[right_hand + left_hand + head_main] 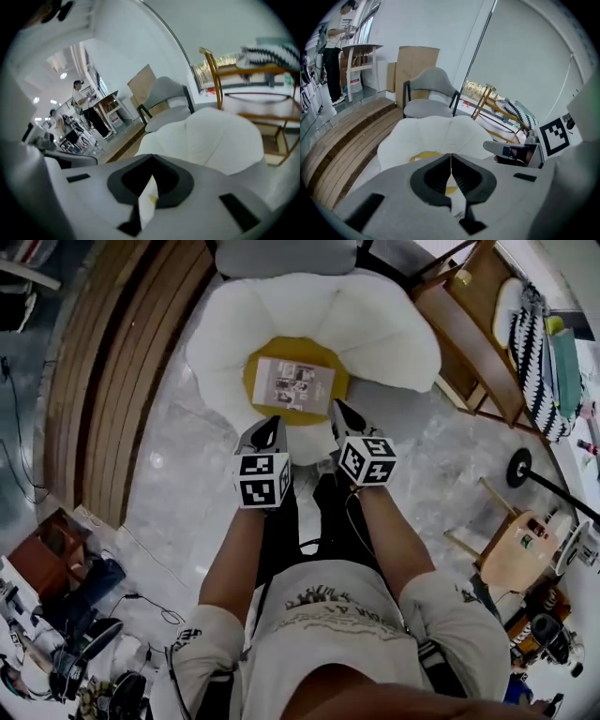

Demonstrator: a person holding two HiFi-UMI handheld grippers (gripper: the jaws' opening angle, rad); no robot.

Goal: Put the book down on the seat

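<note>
Two closed, empty grippers: left gripper (pixel 274 422), right gripper (pixel 337 408).

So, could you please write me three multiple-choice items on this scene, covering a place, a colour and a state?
1. Where on the seat does the book lie?
A. on a side cushion
B. flat on the yellow middle
C. propped upright against the back

2. What colour are the seat's outer cushions?
A. white
B. red
C. black

3. How do the left gripper's jaws stand?
A. wide apart
B. closed on the book
C. together, with nothing between them

Answers:
1 B, as the head view shows the book flat on the yellow centre.
2 A, as the puffy cushions around it are white in every view.
3 C, as the left gripper view shows the jaw tips meeting with nothing between them.
</note>
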